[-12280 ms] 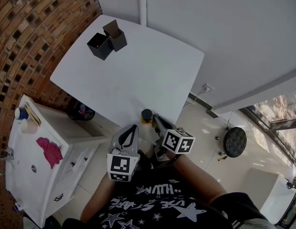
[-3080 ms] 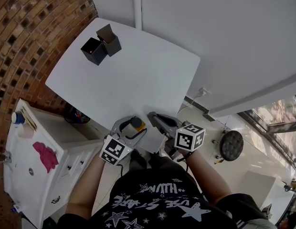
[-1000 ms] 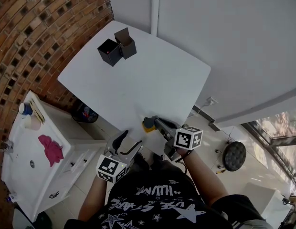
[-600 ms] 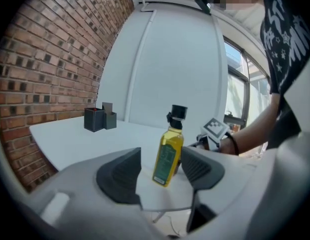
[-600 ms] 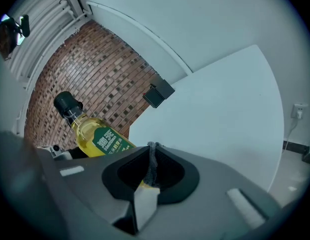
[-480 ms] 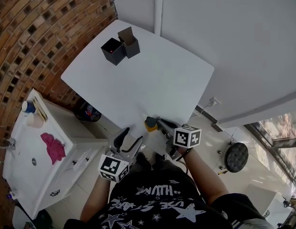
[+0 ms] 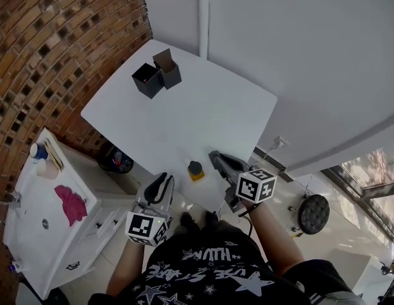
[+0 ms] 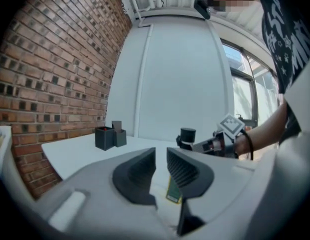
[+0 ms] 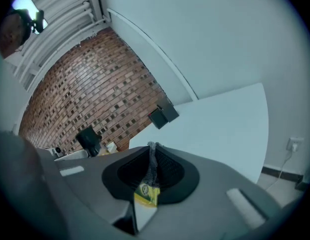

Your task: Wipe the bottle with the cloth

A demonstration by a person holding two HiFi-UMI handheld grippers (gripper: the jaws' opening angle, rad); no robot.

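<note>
Brick wall (image 7: pixel 51 43) left — white table (image 7: pixel 203 113), tiled floor (image 7: pixel 298 183).

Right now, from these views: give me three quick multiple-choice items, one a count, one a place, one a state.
1. How many dark boxes are on the table?
A one
B two
C three

2. Where is the bottle?
A beside the boxes
B at the table's centre
C by the table's near edge

3. How does the bottle stand?
A upright
B on its side
C upside down

Answers:
1. B: two stand together at the far corner.
2. C: it sits just inside the near edge, far from the boxes.
3. A: its black cap is on top in the left gripper view.
</note>
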